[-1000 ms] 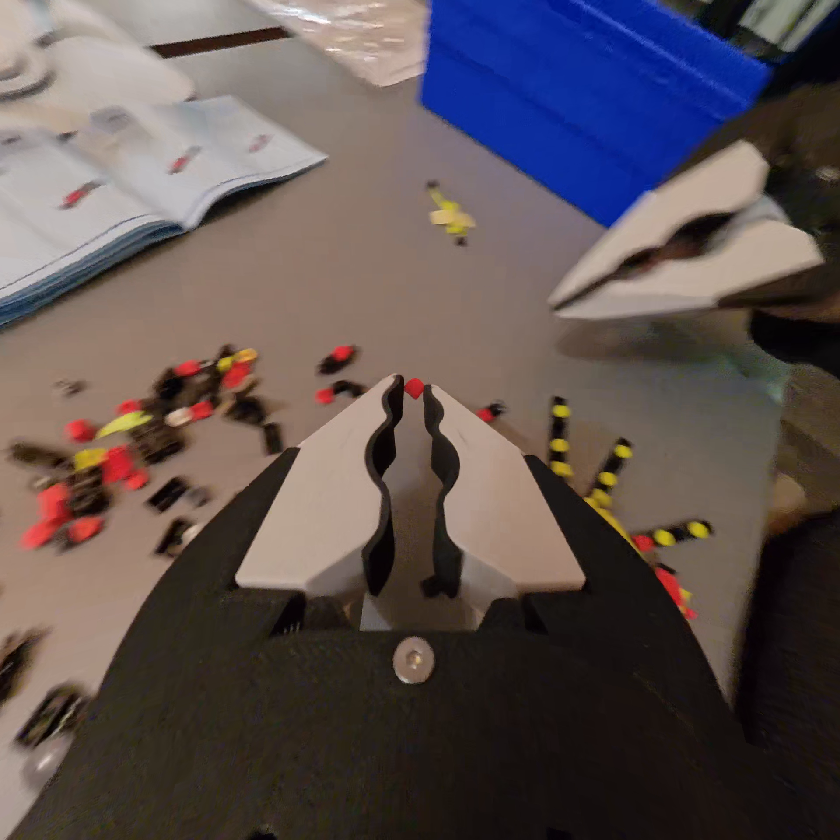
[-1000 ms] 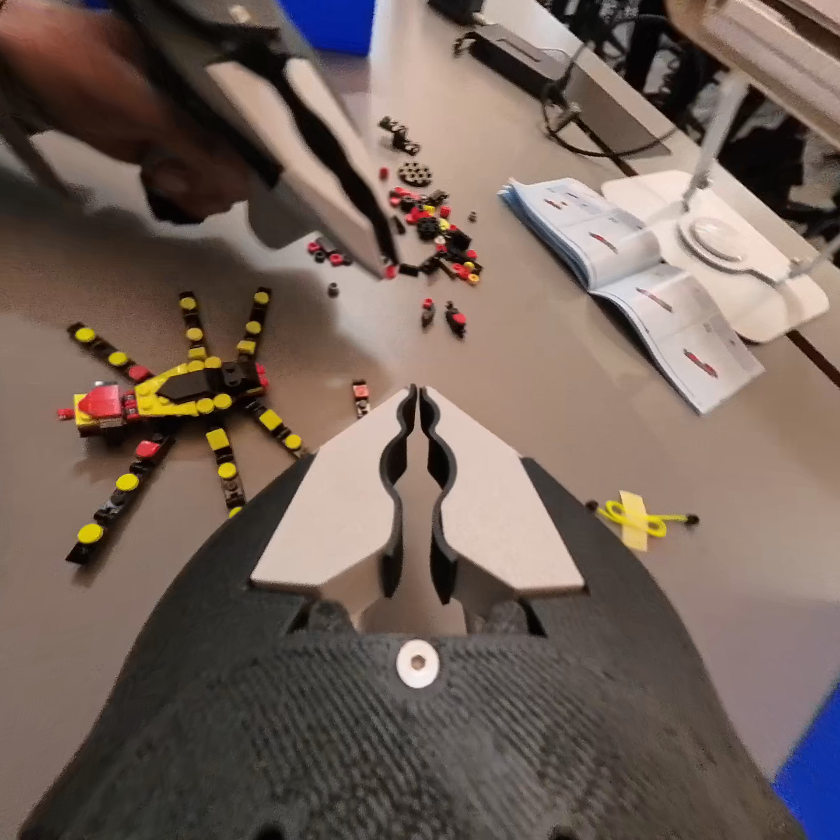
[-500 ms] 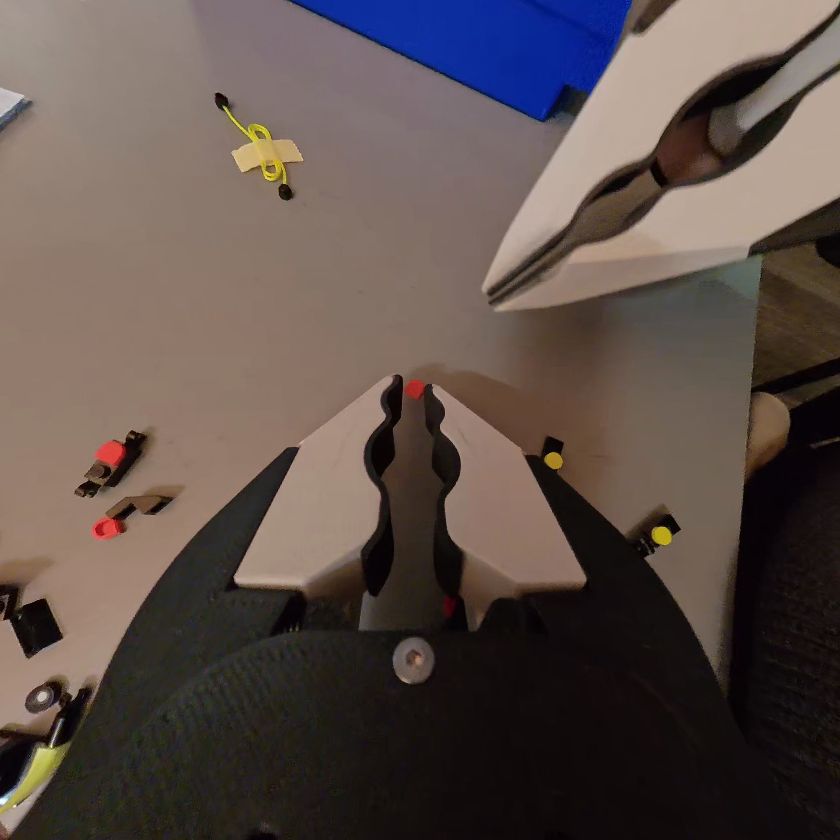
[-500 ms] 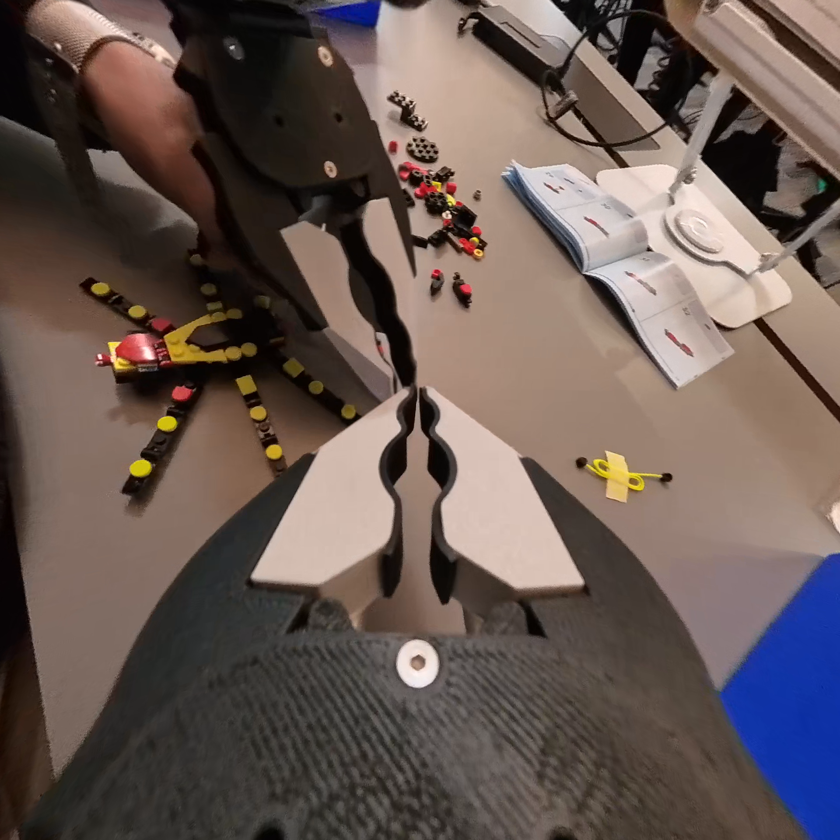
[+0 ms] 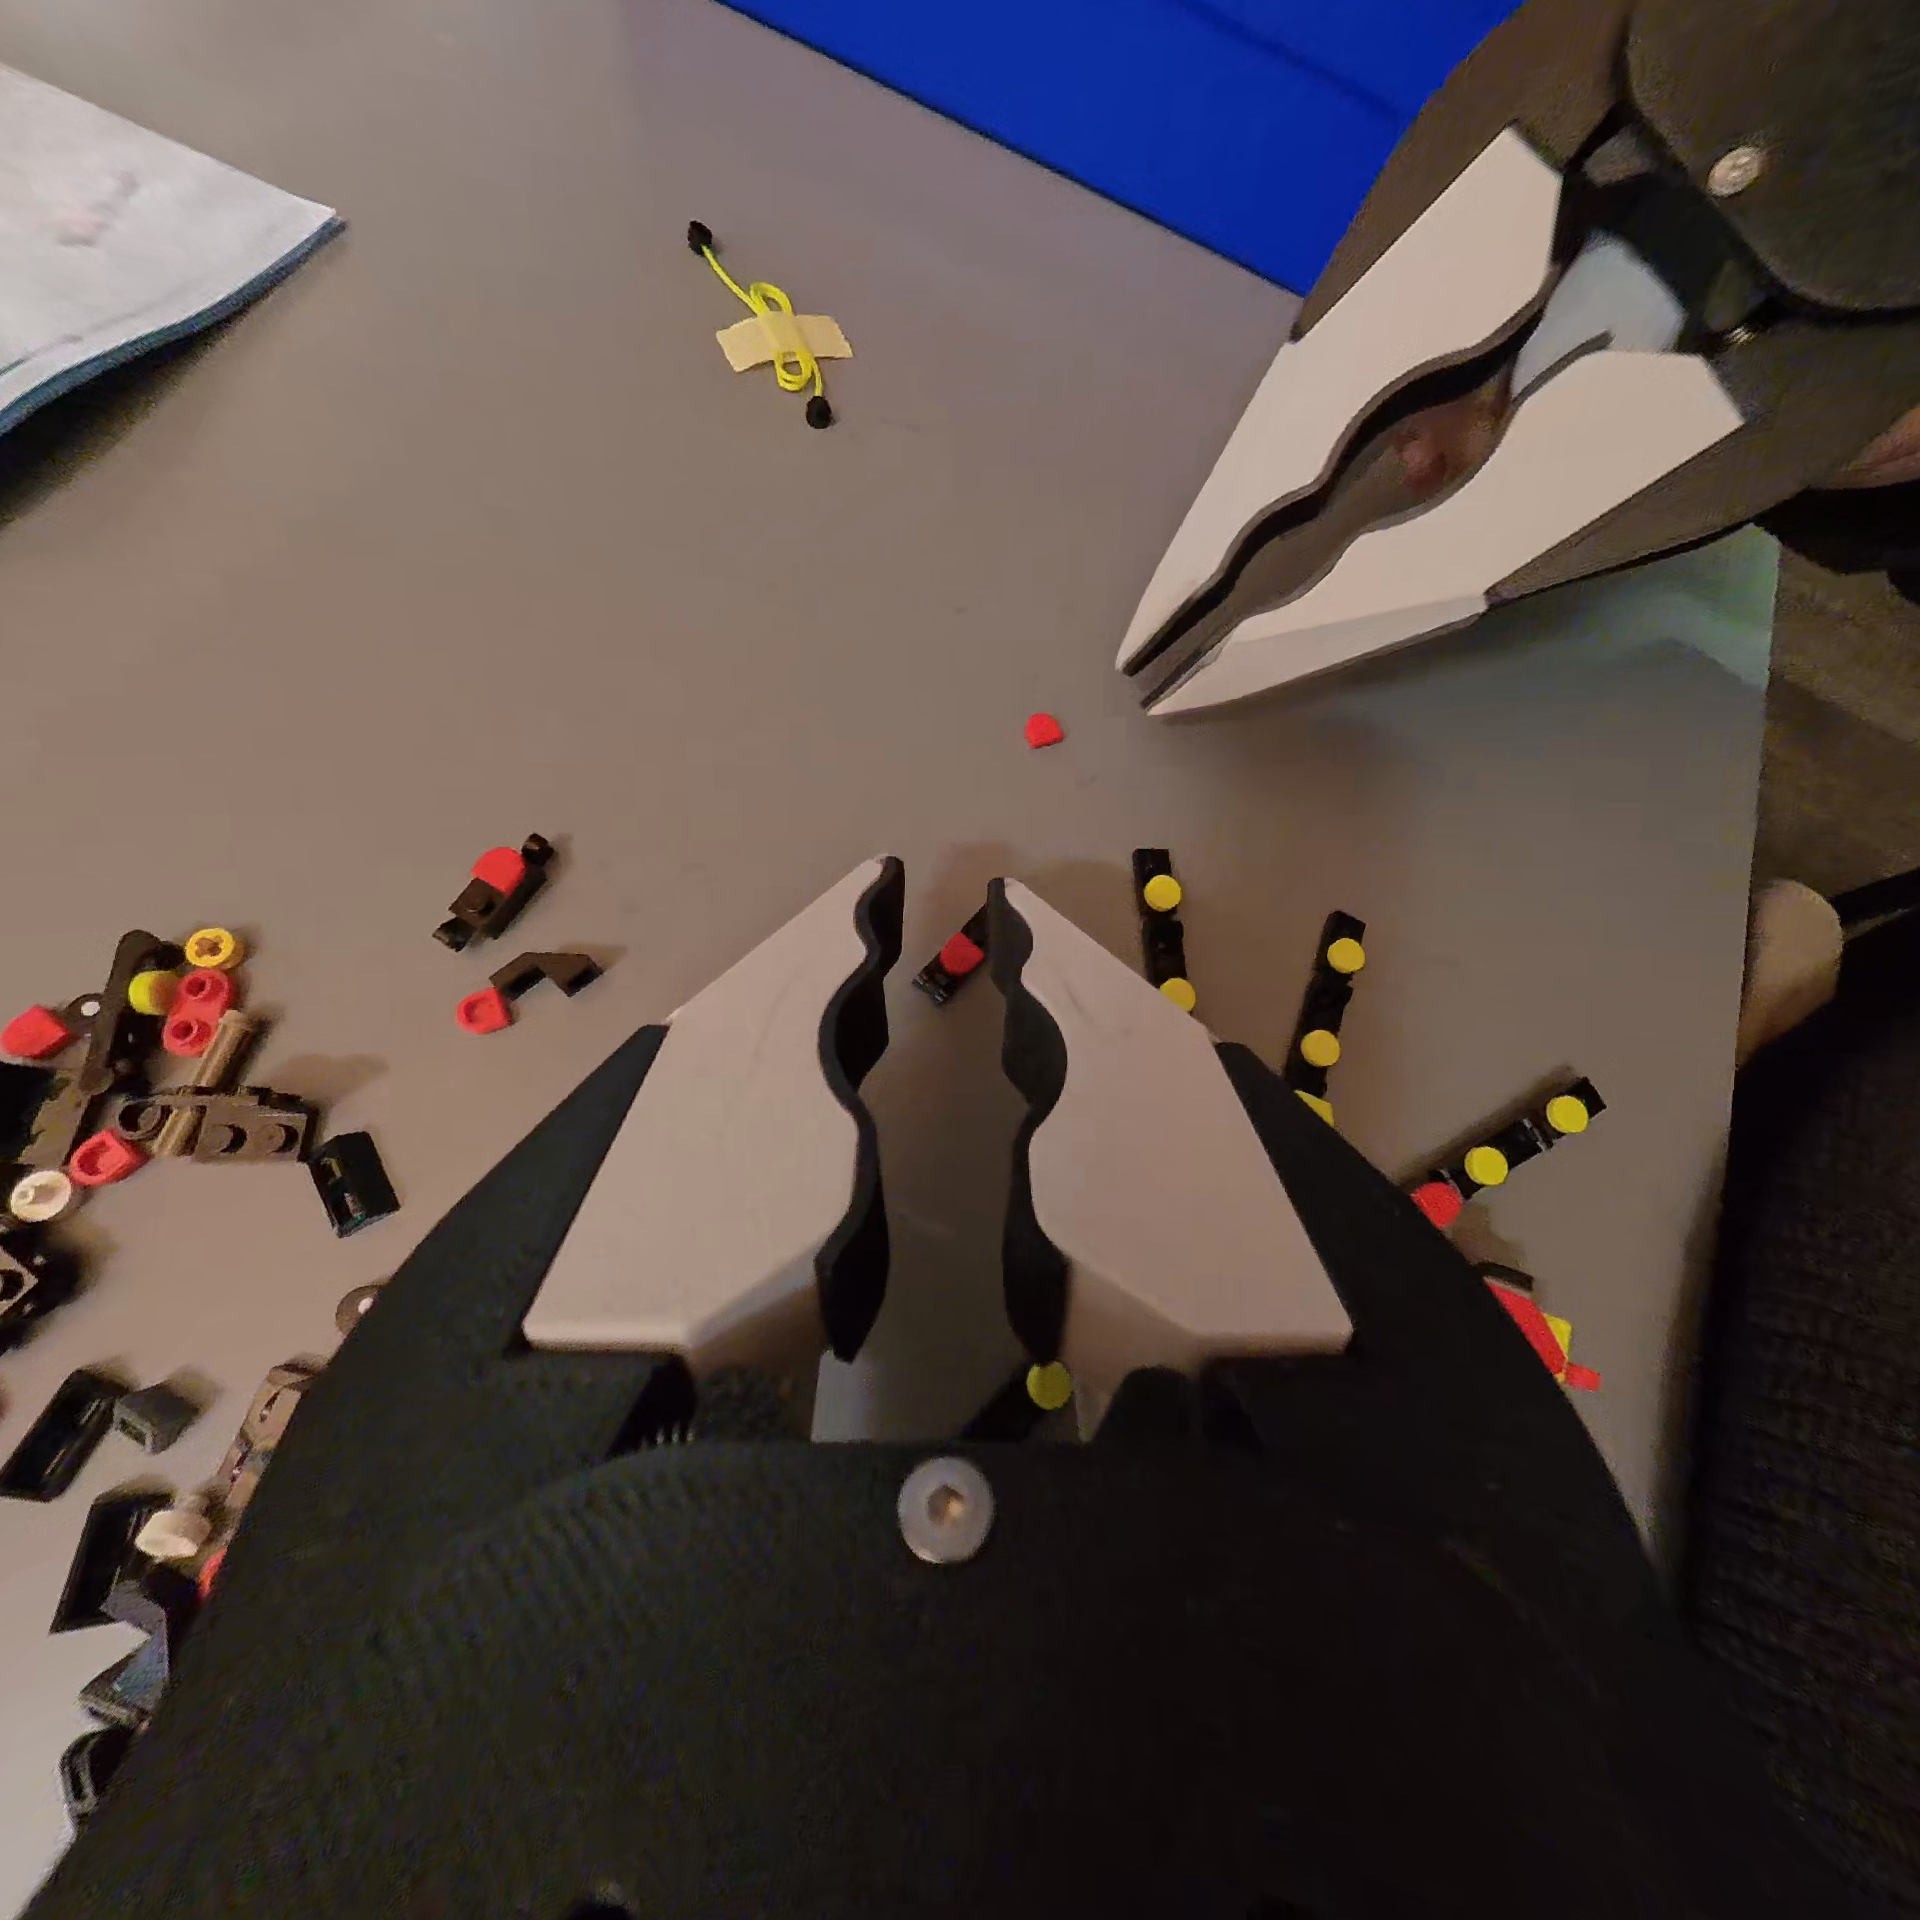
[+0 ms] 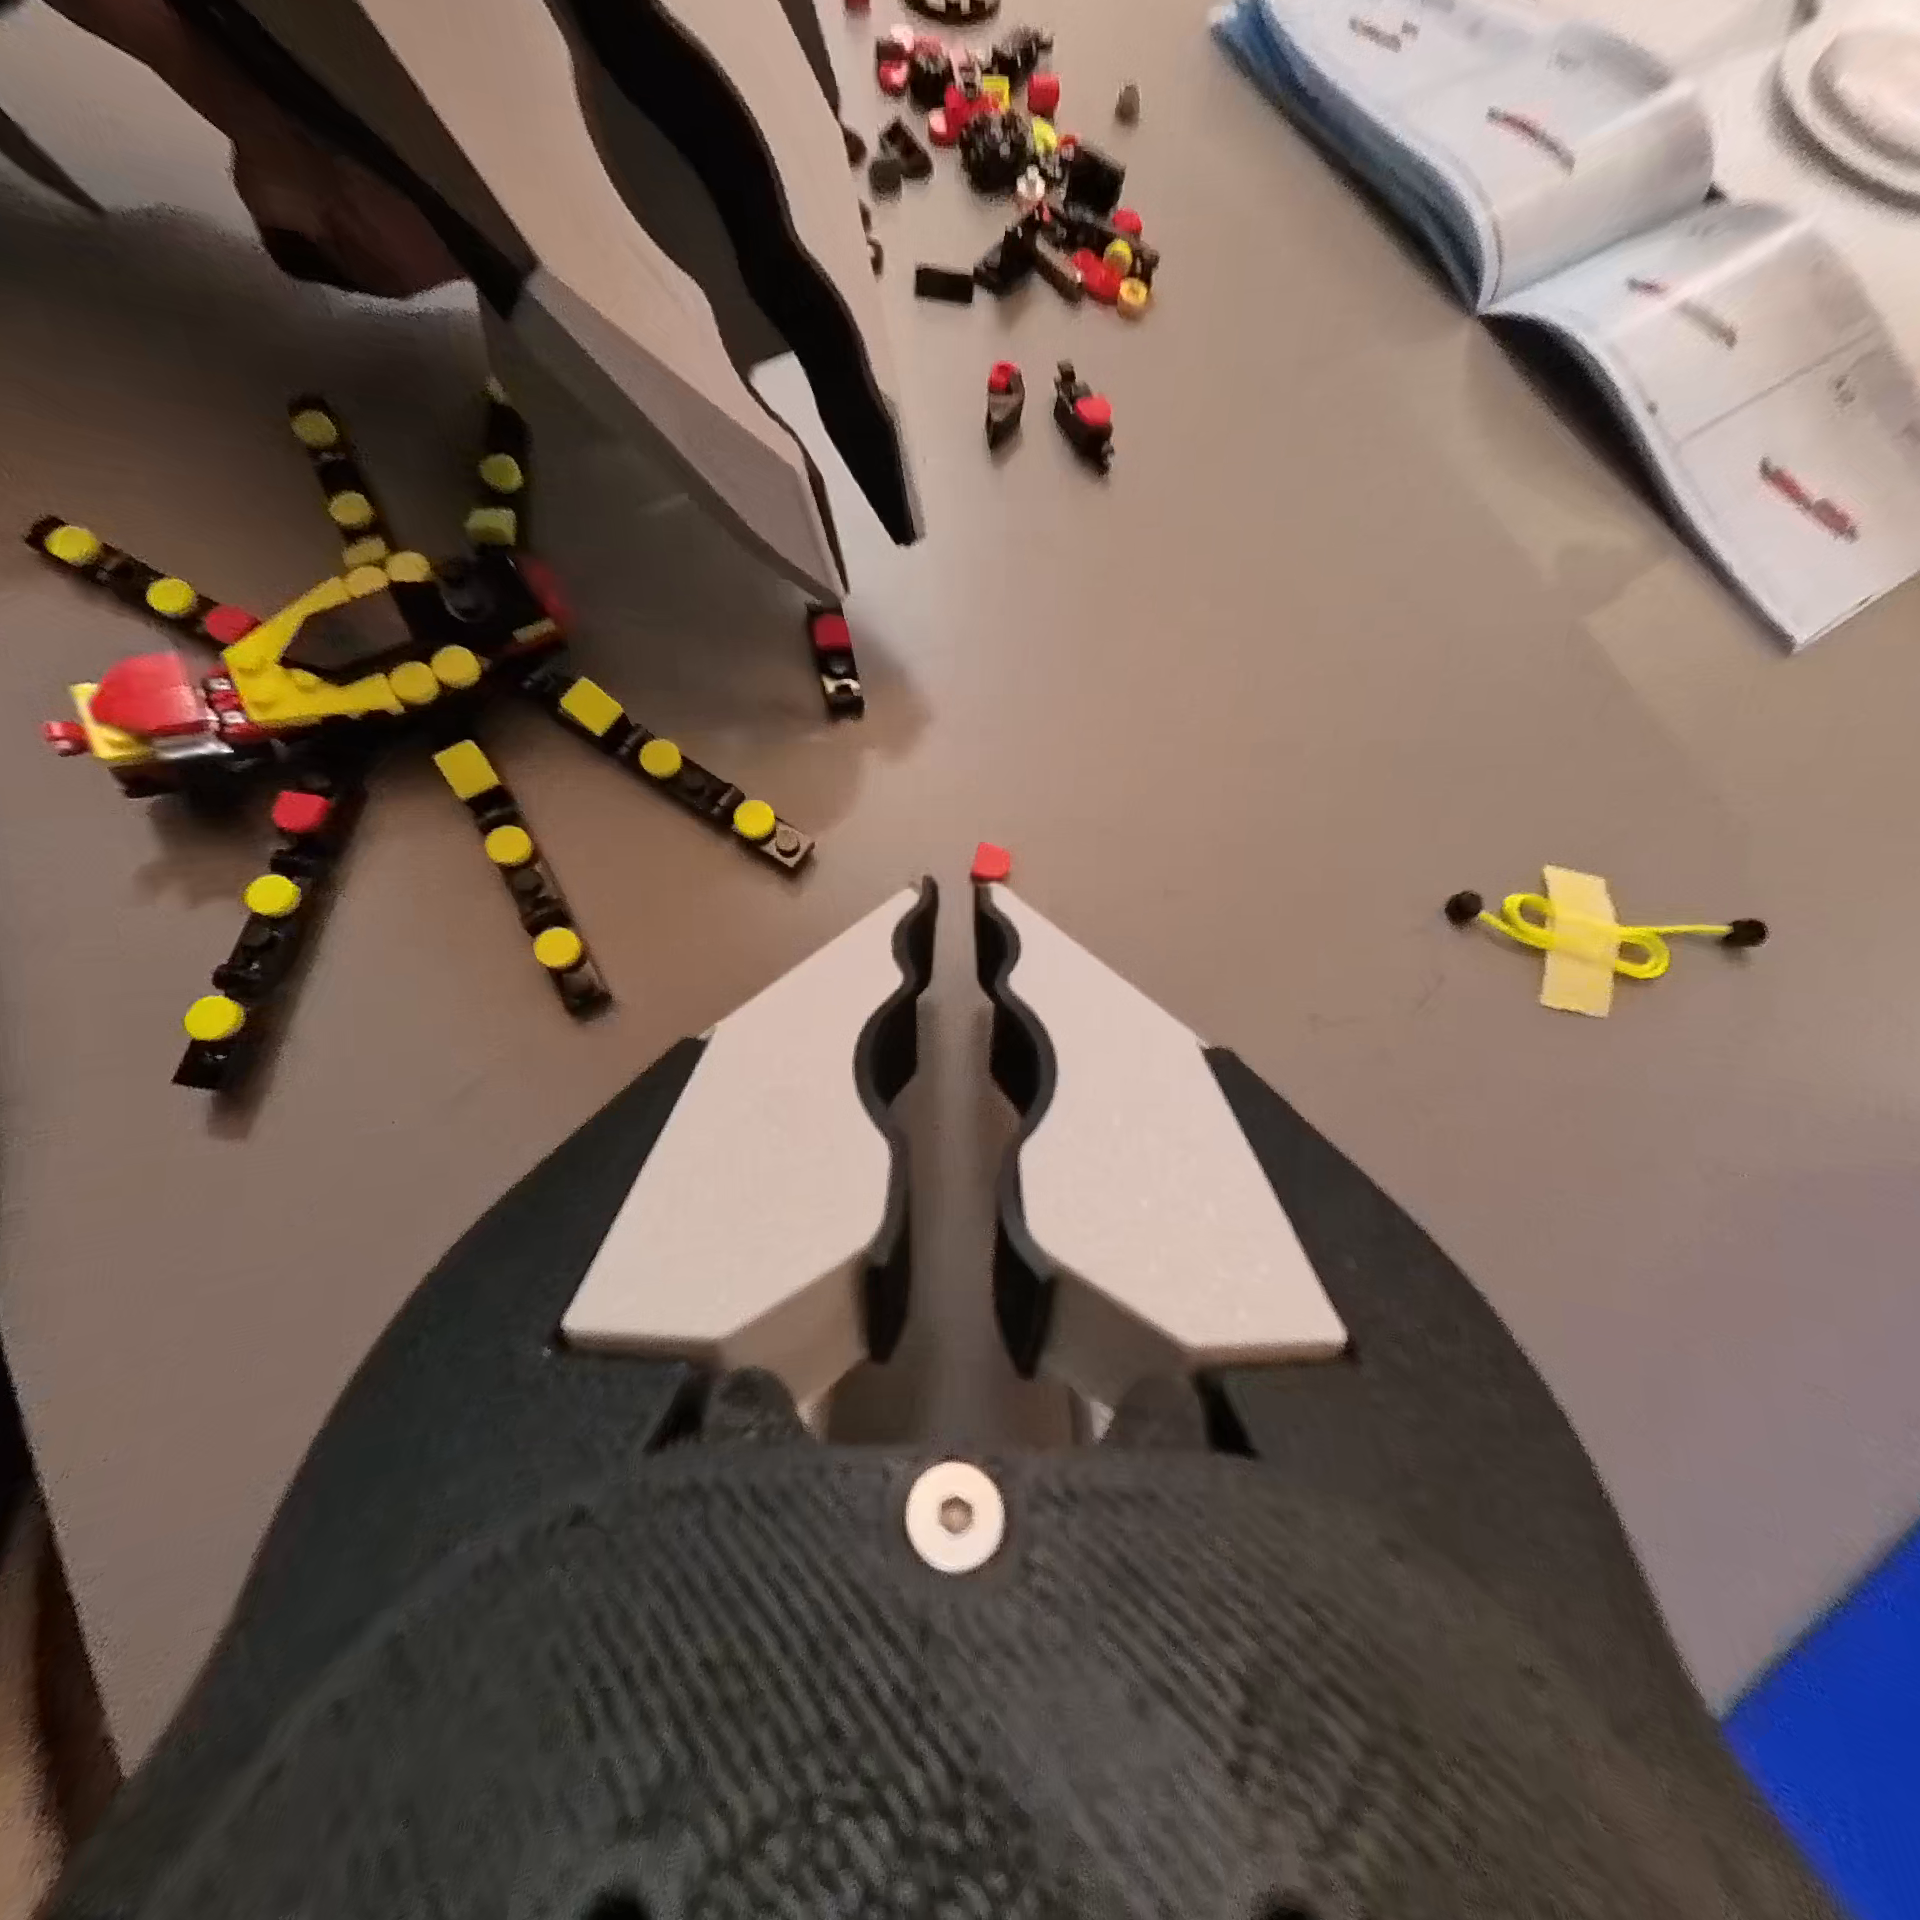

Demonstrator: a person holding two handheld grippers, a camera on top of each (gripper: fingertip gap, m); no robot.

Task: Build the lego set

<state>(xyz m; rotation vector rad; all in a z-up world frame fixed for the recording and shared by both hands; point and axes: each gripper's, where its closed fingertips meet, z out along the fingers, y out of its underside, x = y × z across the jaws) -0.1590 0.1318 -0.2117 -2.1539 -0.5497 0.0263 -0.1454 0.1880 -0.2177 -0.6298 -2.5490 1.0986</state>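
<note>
My left gripper [image 5: 943, 878] is open and empty, above a black-and-red piece [image 5: 951, 961] beside the spider model's legs [image 5: 1340, 956]. A tiny red piece [image 5: 1042, 730] lies loose on the grey table between both grippers. My right gripper [image 6: 953, 888] is shut and empty, its tips just short of the red piece [image 6: 990, 860]. It also shows at upper right in the left wrist view [image 5: 1138, 681]. The yellow, black and red spider model [image 6: 343, 665] lies left of it, with the left gripper [image 6: 868, 561] over its far side.
A pile of loose black, red and yellow pieces [image 5: 156, 1070] lies at the left, also in the right wrist view [image 6: 1039, 156]. A yellow cord with tape [image 6: 1579, 935] lies at the right. An open booklet [image 6: 1662, 312] and a blue bin [image 5: 1195, 104] stand farther off. The table edge [image 5: 1756, 935] is close. Across from one pair of fingers to the other is roughly 7 cm.
My left gripper has opened and let go of the tiny red piece, which now lies on the table ahead of it. My right gripper has come down toward that piece.
</note>
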